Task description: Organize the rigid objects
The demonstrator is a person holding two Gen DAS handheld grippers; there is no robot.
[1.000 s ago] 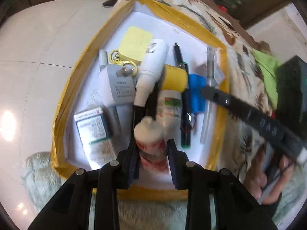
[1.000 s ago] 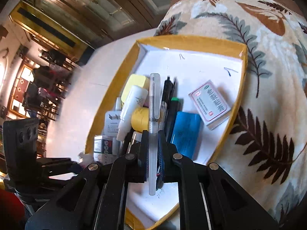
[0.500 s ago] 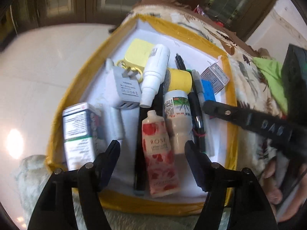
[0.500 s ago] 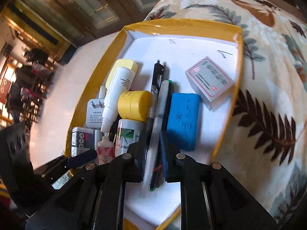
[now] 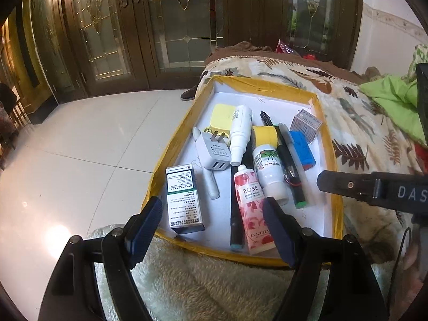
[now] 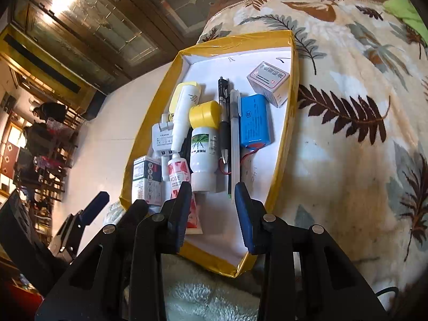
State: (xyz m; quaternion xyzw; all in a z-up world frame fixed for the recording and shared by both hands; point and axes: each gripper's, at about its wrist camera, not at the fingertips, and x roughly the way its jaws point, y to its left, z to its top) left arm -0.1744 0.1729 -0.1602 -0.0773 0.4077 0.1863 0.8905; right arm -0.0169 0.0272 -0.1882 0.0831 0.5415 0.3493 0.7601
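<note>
The rose hand cream tube and the clear pen are released into the yellow-edged tray; both grippers' jaws are opening, nothing between them.

— What lies under everything?

— A leaf-patterned blanket, cream with brown and grey fronds, and a pale fluffy throw at the near edge.

— And beyond?

— A glossy white tiled floor, then dark wooden doors with leaded glass panes. A bright green cloth sits crumpled on the blanket to the right.
</note>
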